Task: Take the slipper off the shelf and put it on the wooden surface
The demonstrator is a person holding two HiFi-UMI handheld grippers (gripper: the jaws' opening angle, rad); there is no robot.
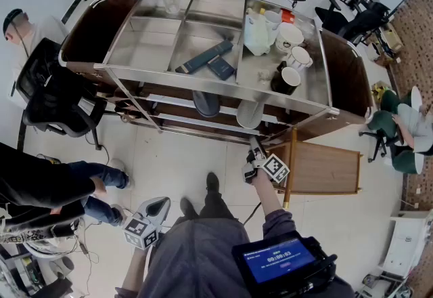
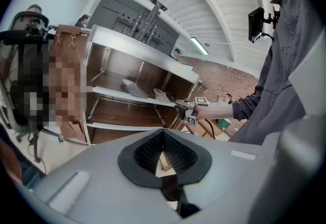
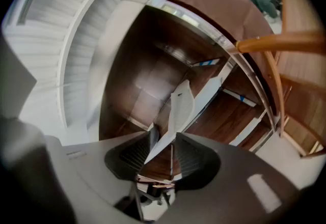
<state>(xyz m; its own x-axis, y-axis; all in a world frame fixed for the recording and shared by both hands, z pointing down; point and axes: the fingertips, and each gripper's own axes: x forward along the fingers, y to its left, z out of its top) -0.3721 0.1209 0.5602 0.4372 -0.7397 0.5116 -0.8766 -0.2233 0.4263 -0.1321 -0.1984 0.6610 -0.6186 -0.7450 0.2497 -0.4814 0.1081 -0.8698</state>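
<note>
The pale flat slipper [image 3: 179, 108] is not yet off the metal shelf [image 3: 214, 88]; its end sits loose between the right gripper's [image 3: 164, 139] half-open jaws, the left gripper [image 2: 164, 149] is closed tight on nothing, and the small wooden table [image 1: 325, 168] waits.

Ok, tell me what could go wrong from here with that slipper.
1. Only the end of the slipper lies between the jaws of the right gripper, which look not fully closed; it could slip out when pulled.
2. The wooden post stands close beside that gripper and could get knocked.
</note>
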